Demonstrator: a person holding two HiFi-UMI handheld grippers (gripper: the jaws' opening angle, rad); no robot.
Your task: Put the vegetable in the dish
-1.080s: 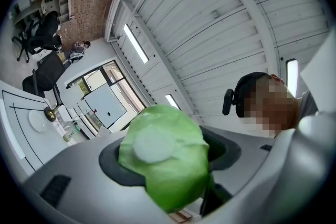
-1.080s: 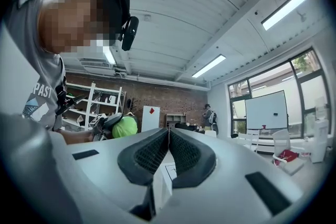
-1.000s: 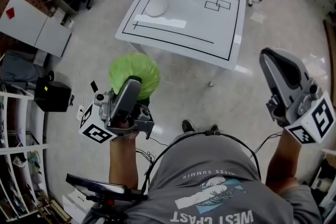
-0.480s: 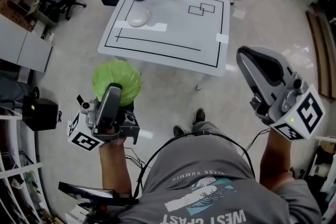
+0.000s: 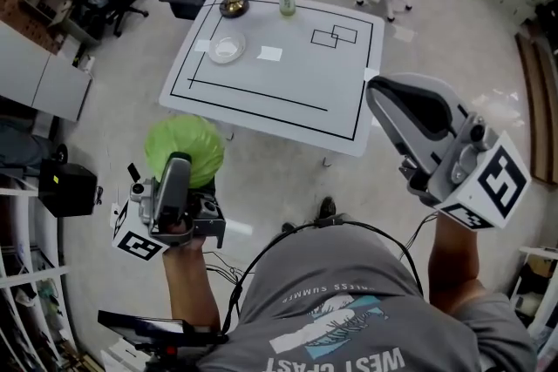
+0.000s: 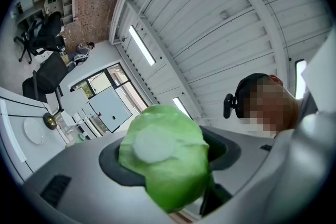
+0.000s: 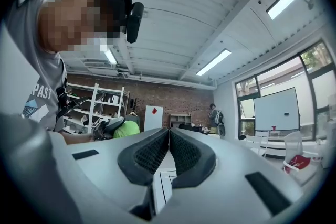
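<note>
Lower left, the left gripper [image 5: 177, 172] is clamping a green cabbage [image 5: 187, 144] between wide jaws; at right, the right gripper [image 5: 388, 100] is hovering closed, empty.

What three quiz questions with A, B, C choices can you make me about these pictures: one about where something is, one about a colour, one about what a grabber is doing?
1. Where is the dish?
A. on the table
B. in a sink
C. inside a box

2. What colour is the vegetable?
A. red
B. green
C. purple

3. How are the right gripper's jaws?
A. wide apart
B. together, nothing between them
C. closed on a spoon

Answers:
1 A: the clear dish sits near the table's far left corner.
2 B: it looks leafy green in the head view.
3 B: the right gripper view shows the pads meeting, empty.
</note>
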